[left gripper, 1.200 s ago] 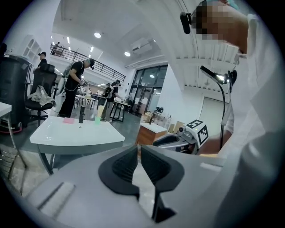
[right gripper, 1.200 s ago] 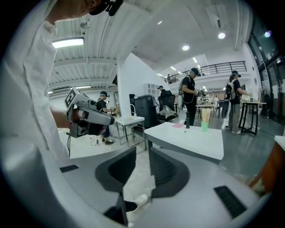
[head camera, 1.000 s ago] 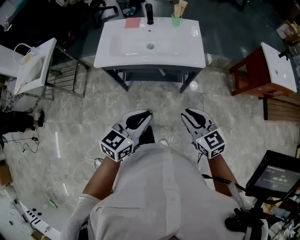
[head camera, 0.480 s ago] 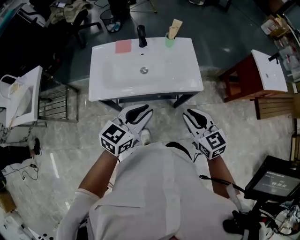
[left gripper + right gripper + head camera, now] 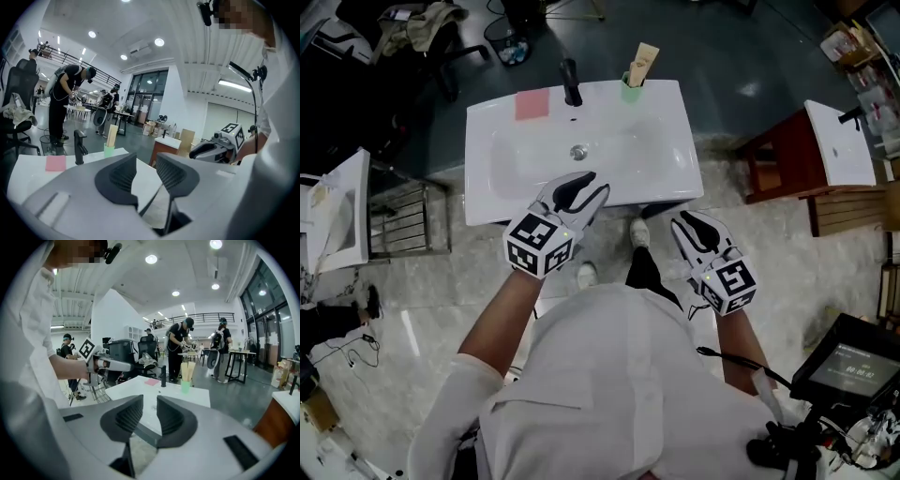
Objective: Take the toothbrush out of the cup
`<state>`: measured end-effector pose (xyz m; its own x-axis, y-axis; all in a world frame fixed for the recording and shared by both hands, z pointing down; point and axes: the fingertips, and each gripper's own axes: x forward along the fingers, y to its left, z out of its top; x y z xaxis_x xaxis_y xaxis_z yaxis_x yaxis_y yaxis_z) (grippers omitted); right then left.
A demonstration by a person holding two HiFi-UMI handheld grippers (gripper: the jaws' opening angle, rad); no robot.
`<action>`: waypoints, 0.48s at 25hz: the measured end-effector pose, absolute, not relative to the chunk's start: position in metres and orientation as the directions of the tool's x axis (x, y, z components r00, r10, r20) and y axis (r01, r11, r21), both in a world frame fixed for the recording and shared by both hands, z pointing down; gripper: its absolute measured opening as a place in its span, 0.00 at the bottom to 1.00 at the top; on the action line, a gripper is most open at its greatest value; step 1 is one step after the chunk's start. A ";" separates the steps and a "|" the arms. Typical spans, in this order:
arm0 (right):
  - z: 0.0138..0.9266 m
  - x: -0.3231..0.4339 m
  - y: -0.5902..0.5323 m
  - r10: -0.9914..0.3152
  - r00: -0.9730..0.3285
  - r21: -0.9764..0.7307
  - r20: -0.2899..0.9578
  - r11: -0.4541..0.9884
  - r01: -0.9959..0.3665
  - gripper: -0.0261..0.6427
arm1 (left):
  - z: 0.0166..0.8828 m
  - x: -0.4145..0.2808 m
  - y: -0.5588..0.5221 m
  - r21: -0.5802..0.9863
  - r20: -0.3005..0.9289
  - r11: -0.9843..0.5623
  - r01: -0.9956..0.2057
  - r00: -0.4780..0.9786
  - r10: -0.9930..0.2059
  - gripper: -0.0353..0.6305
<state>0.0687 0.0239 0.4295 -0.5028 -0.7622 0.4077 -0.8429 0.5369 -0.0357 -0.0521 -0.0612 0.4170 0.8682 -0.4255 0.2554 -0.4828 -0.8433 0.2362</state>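
Observation:
A green cup (image 5: 630, 91) stands at the back right of the white sink (image 5: 487, 192), with a beige toothbrush pack (image 5: 642, 61) sticking up out of it. In the left gripper view the cup (image 5: 108, 150) and pack (image 5: 112, 133) stand far ahead, left of the jaws. My left gripper (image 5: 586, 180) hangs over the sink's front edge; its jaws are opening with nothing between them (image 5: 146, 161). My right gripper (image 5: 686, 222) hangs short of the sink's front right corner, open and empty (image 5: 150, 404). The cup (image 5: 186, 386) shows ahead of it, well out of reach.
A black faucet (image 5: 572, 82) and a pink pad (image 5: 532, 105) sit along the sink's back edge. Another basin on a wooden stand (image 5: 839, 141) is at the right, and a third basin (image 5: 337, 206) at the left. People work at tables behind.
Both grippers have moved forward toward the sink, the left one farther, now over its front edge. The left jaws have parted from shut. The sink fills more of the head view.

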 end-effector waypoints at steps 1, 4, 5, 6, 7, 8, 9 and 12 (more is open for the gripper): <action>0.430 0.074 0.015 -0.757 -0.510 -0.038 0.409 0.544 -0.838 0.15 | 0.417 -0.046 -0.074 0.232 0.256 -0.835 -0.498 0.860 -0.442 0.22; 0.432 0.093 -0.013 -0.739 -0.532 -0.036 0.413 0.571 -0.820 0.15 | 0.416 -0.029 -0.115 0.218 0.261 -0.806 -0.551 0.829 -0.495 0.24; 0.432 0.101 -0.023 -0.731 -0.541 -0.034 0.416 0.581 -0.813 0.15 | 0.416 -0.021 -0.129 0.214 0.266 -0.796 -0.566 0.818 -0.510 0.25; 0.432 0.110 -0.033 -0.724 -0.550 -0.034 0.417 0.592 -0.805 0.15 | 0.418 -0.012 -0.142 0.211 0.272 -0.787 -0.580 0.808 -0.522 0.25; 0.431 0.118 -0.043 -0.716 -0.560 -0.035 0.417 0.603 -0.797 0.15 | 0.419 -0.003 -0.154 0.205 0.278 -0.779 -0.592 0.799 -0.533 0.26; 0.431 0.127 -0.053 -0.709 -0.570 -0.037 0.415 0.613 -0.789 0.15 | 0.420 0.005 -0.168 0.197 0.283 -0.772 -0.604 0.789 -0.545 0.26; 0.430 0.135 -0.063 -0.703 -0.580 -0.038 0.411 0.622 -0.782 0.15 | 0.420 0.013 -0.182 0.188 0.287 -0.765 -0.616 0.779 -0.558 0.27; 0.432 0.156 -0.089 -0.685 -0.603 -0.045 0.408 0.645 -0.763 0.15 | 0.425 0.031 -0.221 0.170 0.300 -0.741 -0.649 0.751 -0.589 0.29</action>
<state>0.1555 -0.0894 0.4324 -0.6031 -0.6852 0.4085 -0.7629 0.6449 -0.0446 0.0312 -0.2211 0.4249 0.7505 -0.5890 0.2997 -0.6495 -0.7411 0.1701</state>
